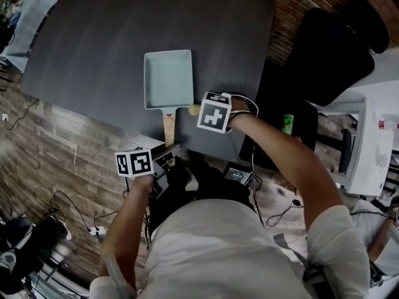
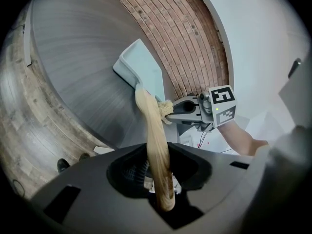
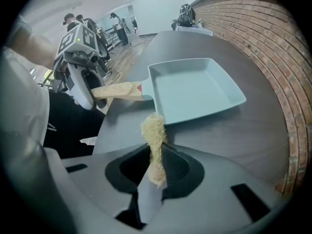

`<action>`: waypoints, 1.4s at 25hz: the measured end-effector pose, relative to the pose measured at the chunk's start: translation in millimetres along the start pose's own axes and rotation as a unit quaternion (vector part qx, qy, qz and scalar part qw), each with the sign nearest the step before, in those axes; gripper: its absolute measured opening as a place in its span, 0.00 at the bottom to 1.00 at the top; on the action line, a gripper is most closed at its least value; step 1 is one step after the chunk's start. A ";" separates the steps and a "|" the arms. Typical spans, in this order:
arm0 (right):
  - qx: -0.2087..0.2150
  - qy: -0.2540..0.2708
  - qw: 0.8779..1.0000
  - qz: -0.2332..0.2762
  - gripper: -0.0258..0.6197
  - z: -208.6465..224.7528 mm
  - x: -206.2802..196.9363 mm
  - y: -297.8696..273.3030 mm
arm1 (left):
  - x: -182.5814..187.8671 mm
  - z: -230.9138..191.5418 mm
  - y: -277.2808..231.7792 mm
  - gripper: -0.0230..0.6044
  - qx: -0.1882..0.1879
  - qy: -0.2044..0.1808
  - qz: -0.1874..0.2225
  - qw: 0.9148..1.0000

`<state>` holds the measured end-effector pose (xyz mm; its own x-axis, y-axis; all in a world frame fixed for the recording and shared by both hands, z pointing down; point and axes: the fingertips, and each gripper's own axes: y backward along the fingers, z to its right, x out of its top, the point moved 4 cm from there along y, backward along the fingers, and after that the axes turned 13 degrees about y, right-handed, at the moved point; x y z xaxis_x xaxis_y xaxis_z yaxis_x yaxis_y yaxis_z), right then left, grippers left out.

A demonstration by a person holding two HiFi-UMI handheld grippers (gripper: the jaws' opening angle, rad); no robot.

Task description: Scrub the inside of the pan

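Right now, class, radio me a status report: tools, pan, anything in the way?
Left tool shut on the wooden handle. Right tool shut on the fibre scrubber, by the pan rim, handle end. Pan flat on the table, nothing inside.

head view looks steeply down from above, left claw [image 1: 167, 156] and right claw [image 1: 194, 109] views face the pan [image 1: 168, 80] closely.
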<state>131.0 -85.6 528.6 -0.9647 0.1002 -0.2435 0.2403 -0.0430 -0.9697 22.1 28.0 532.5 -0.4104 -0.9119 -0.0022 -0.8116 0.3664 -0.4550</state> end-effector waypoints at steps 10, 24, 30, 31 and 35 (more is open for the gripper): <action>-0.030 -0.052 0.998 -0.023 0.16 37.8 -40.2 17.0 | -6.8 -8.7 17.6 0.22 0.001 -0.018 -0.037 0.999; -0.076 -0.298 0.951 0.028 0.16 107.0 -60.8 40.1 | -7.9 -33.4 57.1 0.22 -0.007 -0.071 -0.132 0.989; -0.072 -0.403 0.909 0.083 0.16 120.4 -61.9 37.1 | -7.0 -41.1 72.2 0.22 -0.005 -0.102 -0.185 0.977; -0.067 -0.416 0.903 0.091 0.16 121.2 -61.5 34.7 | -7.4 -41.5 73.1 0.22 -0.004 -0.106 -0.191 0.976; -0.054 -0.445 0.887 0.108 0.16 124.8 -58.8 25.4 | -5.4 -43.4 77.2 0.22 -0.007 -0.119 -0.207 0.971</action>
<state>180.3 -216.7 520.4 -0.5862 -0.7258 -0.3600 0.3930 0.1339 -0.9098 -56.4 69.3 536.0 0.0588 -0.9979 -0.0282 -0.8925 -0.0399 -0.4493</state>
